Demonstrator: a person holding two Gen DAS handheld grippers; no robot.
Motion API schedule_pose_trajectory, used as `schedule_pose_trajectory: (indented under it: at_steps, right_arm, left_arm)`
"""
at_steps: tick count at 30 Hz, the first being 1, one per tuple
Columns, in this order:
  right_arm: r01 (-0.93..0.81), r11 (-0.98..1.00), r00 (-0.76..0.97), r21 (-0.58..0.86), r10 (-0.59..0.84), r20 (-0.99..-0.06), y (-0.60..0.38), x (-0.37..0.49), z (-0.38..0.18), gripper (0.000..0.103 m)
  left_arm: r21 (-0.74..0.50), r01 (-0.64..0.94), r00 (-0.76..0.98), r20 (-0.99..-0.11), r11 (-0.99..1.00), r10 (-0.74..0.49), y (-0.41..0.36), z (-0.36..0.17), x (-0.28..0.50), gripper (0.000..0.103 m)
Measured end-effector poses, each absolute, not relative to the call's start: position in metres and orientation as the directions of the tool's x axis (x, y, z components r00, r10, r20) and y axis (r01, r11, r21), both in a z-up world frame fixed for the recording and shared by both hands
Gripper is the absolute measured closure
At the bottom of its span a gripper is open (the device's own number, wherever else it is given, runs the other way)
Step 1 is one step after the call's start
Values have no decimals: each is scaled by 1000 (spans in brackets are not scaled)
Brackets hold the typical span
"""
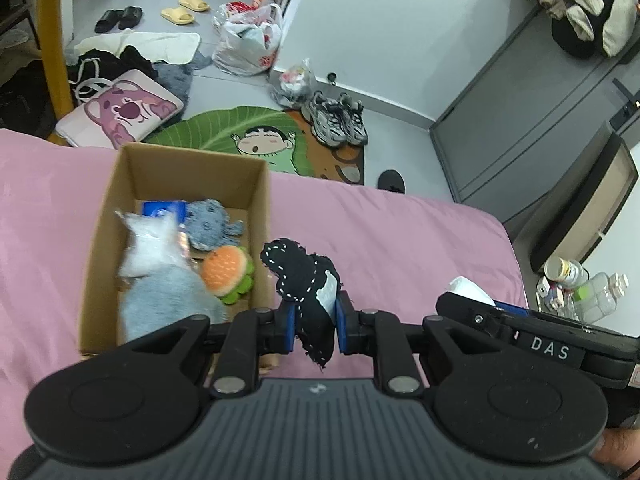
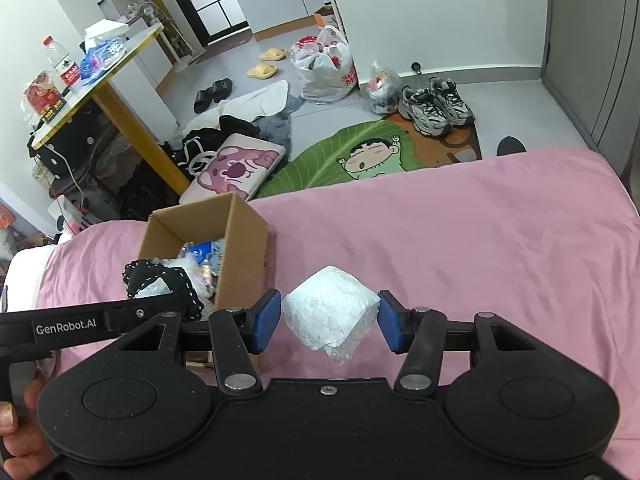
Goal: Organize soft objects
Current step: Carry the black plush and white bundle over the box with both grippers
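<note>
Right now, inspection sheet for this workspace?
Surface: pink bedsheet, wrinkled.
Job's things: cardboard box on the bed holds a grey octopus plush, burger plush and blurred grey-white plush; white wrapped bundle.
Clutter: sneakers, slippers, bags and clothes on the floor.
Grippers: left tongs shut on black stitched cloth toy; right tongs open around the bundle.
Cables: white cable under the table.
Surroundings: yellow-legged table, grey cabinet.
</note>
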State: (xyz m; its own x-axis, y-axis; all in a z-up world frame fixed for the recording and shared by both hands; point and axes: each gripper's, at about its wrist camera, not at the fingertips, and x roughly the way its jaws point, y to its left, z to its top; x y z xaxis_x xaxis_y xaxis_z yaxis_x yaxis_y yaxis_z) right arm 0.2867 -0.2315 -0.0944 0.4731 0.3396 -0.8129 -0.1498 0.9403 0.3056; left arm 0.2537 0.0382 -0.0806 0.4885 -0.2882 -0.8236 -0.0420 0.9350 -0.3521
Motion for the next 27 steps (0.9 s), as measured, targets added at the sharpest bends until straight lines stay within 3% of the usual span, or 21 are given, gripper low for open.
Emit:
schedule_pose_trajectory:
  at_steps: [27]
  right_arm:
    - [-258,921,430,292,380,-819,-151,297,-89,51]
  left_arm:
    - [-395,-134,530,-803,909,-271,125,-84,274,84]
